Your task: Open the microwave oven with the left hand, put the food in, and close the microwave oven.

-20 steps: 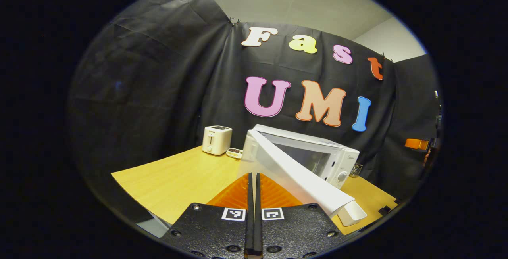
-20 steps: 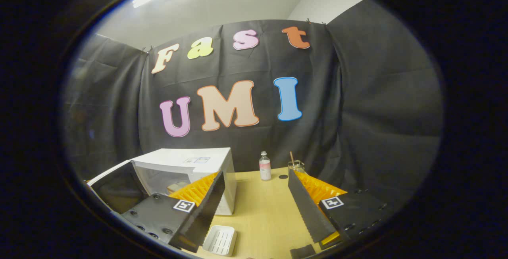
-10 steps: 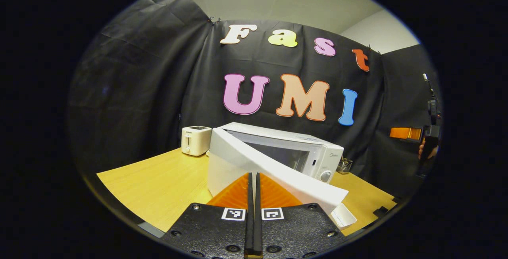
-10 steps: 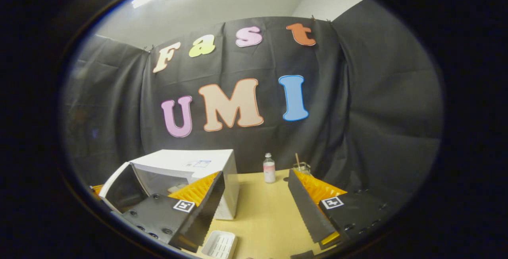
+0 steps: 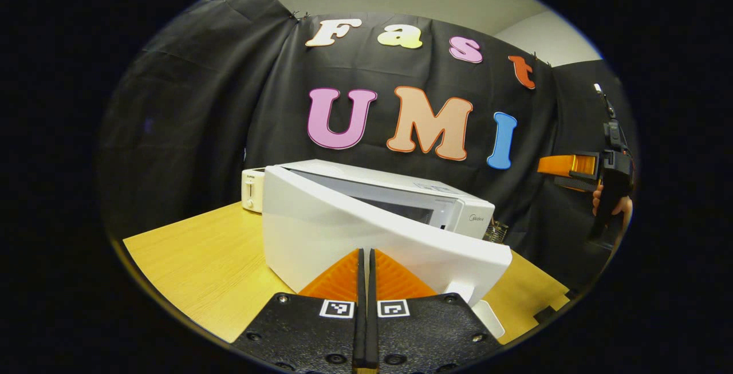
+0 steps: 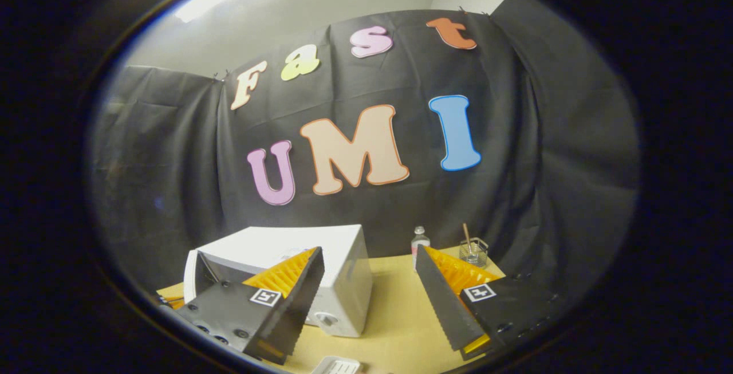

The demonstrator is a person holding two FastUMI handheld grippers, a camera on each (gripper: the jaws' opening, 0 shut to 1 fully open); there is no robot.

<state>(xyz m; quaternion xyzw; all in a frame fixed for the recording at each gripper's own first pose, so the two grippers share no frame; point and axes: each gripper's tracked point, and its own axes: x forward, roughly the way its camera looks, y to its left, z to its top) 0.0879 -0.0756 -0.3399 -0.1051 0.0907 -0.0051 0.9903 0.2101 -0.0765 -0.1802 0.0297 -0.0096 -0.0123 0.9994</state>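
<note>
A white microwave oven [image 5: 401,191] stands on the wooden table [image 5: 194,254]. Its door [image 5: 343,236] hangs ajar at a narrow angle, and the cavity behind it is hidden. My left gripper [image 5: 365,251] is shut with nothing between its fingers, and its tips rest against the door's outer face. In the right gripper view the microwave oven [image 6: 309,248] sits low on the left with the door's edge [image 6: 190,268] close to the body. My right gripper [image 6: 369,251] is open, empty and held off to the oven's right; a hand holds that right gripper [image 5: 572,166].
A white toaster [image 5: 251,189] stands behind the oven on the left. A small bottle [image 6: 420,240] and a glass with a stick [image 6: 473,251] stand at the back of the table [image 6: 395,305]. A white ridged tray [image 6: 338,366] lies near the front edge.
The oven door has swung a long way towards shut with my left gripper against it. My right gripper has drawn away from the oven, still open.
</note>
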